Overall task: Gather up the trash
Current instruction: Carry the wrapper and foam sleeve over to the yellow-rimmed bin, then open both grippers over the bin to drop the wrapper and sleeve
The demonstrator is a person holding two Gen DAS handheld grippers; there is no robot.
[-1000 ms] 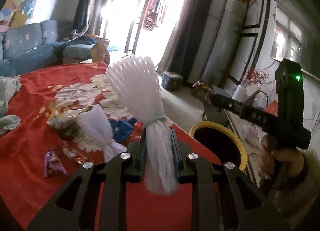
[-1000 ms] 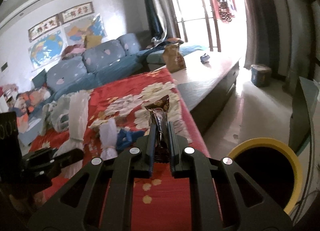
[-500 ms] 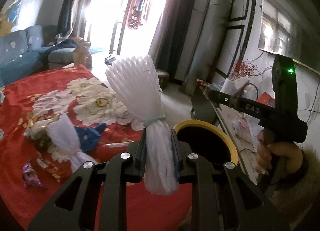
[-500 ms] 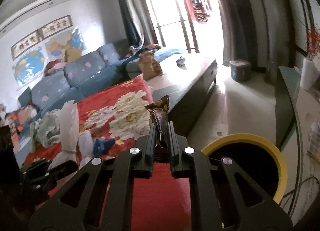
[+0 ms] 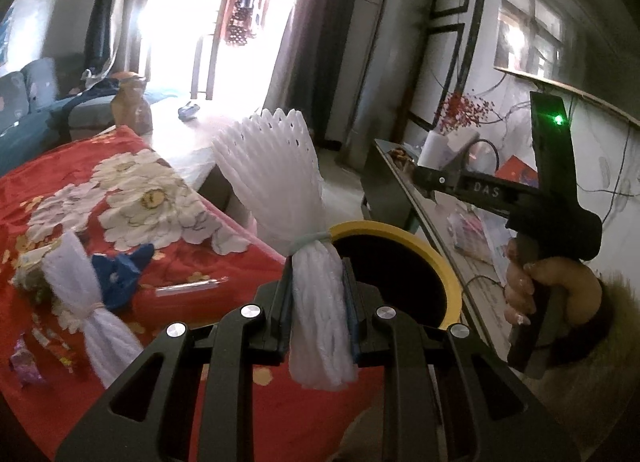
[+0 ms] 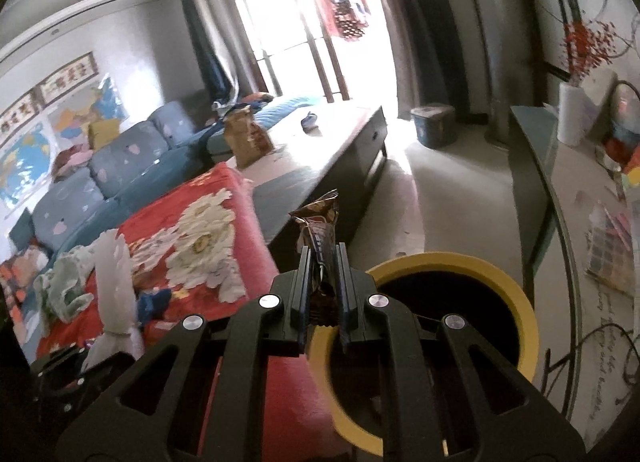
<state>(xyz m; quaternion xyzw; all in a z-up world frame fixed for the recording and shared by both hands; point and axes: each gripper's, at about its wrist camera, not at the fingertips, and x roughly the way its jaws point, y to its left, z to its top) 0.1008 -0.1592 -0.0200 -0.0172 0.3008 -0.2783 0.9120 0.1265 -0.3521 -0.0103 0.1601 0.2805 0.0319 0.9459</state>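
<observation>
From the left of the scene, loose litter lies on the red floral tablecloth: candy wrappers, a second white foam net and a blue scrap. Over the past second both tools have swung away from that clutter toward the yellow-rimmed bin at the table's edge, which now fills far more of each wrist view than it did.

The left gripper is clamped on a white foam fruit net tied with a pale band, its fanned end standing up and its lower tail hanging between the jaws, just short of the bin's rim. The right gripper, held in a person's hand, is pressed together on a brown snack wrapper that now sits over the bin's near rim.

Both pieces look about ready to drop, the wrapper first; several items on the cloth are yet to be collected.

Beyond the table stand a blue sofa under wall maps, a long low dark table with a paper bag, bright balcony doors, and at the right a glass-topped side table with red-berry branches.
</observation>
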